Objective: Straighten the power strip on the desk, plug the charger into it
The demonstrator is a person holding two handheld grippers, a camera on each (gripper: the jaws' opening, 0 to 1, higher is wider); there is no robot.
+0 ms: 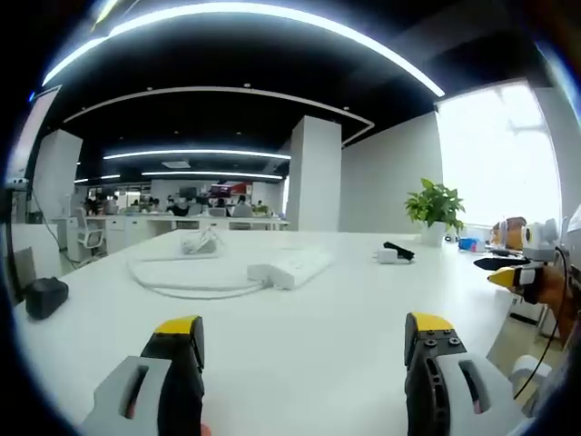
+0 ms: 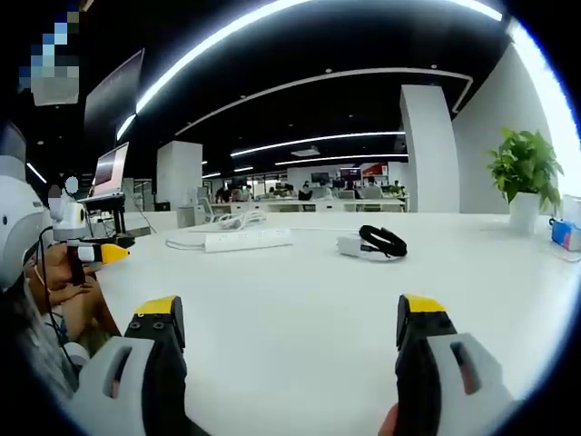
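Observation:
A white power strip (image 1: 292, 266) lies at an angle on the white desk (image 1: 300, 354), its white cord (image 1: 182, 277) looping off to the left. The same power strip (image 2: 247, 239) sits far across the desk in the right gripper view. A white charger (image 2: 350, 244) with a coiled black cable (image 2: 382, 240) rests to its right; in the left gripper view the charger (image 1: 388, 255) lies right of the strip. My left gripper (image 1: 304, 341) is open and holds nothing, well short of the strip. My right gripper (image 2: 289, 322) is open too, with bare desk between its jaws.
A potted plant (image 1: 436, 207) stands at the desk's far right corner. A black object (image 1: 45, 296) sits near the left edge. The other gripper's yellow tip (image 1: 508, 277) enters from the right. A monitor (image 2: 111, 168) and a person's hand (image 2: 73, 272) are at the left.

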